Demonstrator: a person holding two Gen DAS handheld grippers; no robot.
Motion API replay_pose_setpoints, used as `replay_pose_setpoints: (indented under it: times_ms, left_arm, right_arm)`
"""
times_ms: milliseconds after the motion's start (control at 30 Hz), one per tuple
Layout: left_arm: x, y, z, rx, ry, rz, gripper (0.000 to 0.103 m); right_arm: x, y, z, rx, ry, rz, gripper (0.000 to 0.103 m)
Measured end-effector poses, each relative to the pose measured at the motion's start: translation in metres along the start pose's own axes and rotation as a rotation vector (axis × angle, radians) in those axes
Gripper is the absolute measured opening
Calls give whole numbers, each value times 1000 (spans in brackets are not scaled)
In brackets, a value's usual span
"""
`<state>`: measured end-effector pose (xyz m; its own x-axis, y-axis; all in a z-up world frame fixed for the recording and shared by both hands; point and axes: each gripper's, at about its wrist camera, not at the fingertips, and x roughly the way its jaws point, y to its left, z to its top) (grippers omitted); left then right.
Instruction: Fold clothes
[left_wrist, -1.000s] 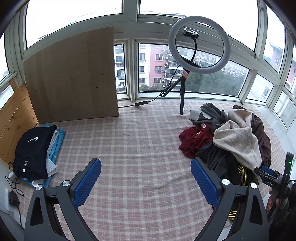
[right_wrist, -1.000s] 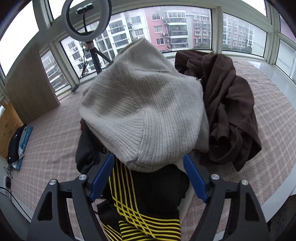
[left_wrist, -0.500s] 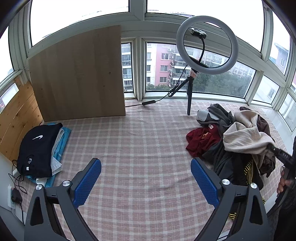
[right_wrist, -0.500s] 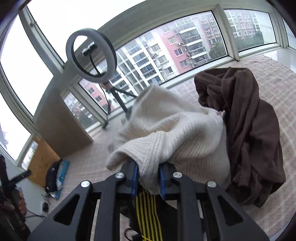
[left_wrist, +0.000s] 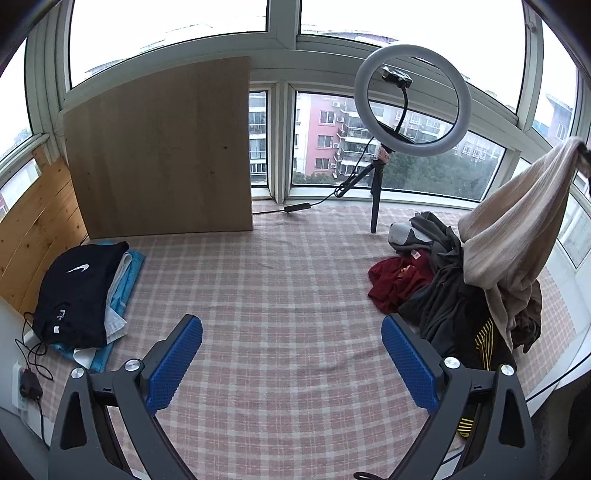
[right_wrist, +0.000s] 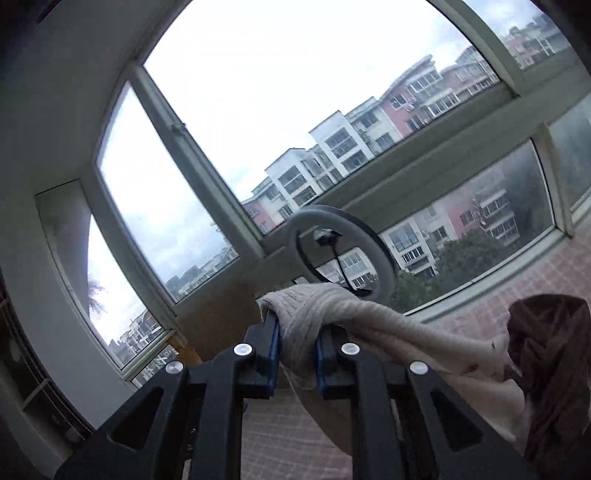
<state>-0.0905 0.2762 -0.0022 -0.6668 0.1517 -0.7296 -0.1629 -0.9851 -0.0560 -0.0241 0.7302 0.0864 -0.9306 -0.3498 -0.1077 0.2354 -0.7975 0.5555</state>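
Right wrist view: cream knit sweater (right_wrist: 306, 314) bunched between the two blue pads of the right gripper (right_wrist: 297, 347); jaws closing, pads pressing on the knit from both sides. The rest of the garment trails down to the right toward a brown garment (right_wrist: 546, 354).

Left wrist view: same cream knit sweater (left_wrist: 517, 229) hangs stretched from the upper right edge of the frame, its lower end resting on the pile of unfolded clothes (left_wrist: 454, 295). Pile taken as landmark: it sits on the pink checked cover (left_wrist: 277, 295) and includes a dark red garment (left_wrist: 395, 280) at its left edge, dark grey cloth in the middle and a black piece with yellow stripes (left_wrist: 484, 338) at its near side. Ring light on a tripod (left_wrist: 412, 99) stands behind the pile by the window. Wooden board (left_wrist: 162, 151) leans far left of the pile. Folded stack (left_wrist: 79, 291), black garment with white logo on top, lies well left of the pile. Left gripper (left_wrist: 291, 362) hovers over the bare cover left of the pile, jaws spread wide, nothing between them.
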Motion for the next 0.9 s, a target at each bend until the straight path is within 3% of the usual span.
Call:
replay_pose_setpoints:
  times_ms: [133,267,300,500,633,800,900]
  left_arm:
    - [-6,17,-3,-8,-9,-5,98]
    - [-7,28,-7,8,-1,-23,98]
    - [-6,30,-8,15,5,-29,98]
    - [20,12,-13,122,42,-83,98]
    - [57,-24,-19,209,99,-165,98]
    - [103,-67,-33,250,195,-299,98]
    - [118,-74,-40,230,224,-297,98]
  right_arm:
    - [27,79,14,-115,52,81,15]
    - [94,105,-28,-172,332,15,17]
    - [109,104,-41,-175,406,-8,20]
    - [149,10,-138,-21,755,-197,23]
    - [94,-37,-143,10,705,-288,34]
    - [61,-71,-144,-143,708,-456,38]
    - [75,-76,-147,-306,777,-466,41]
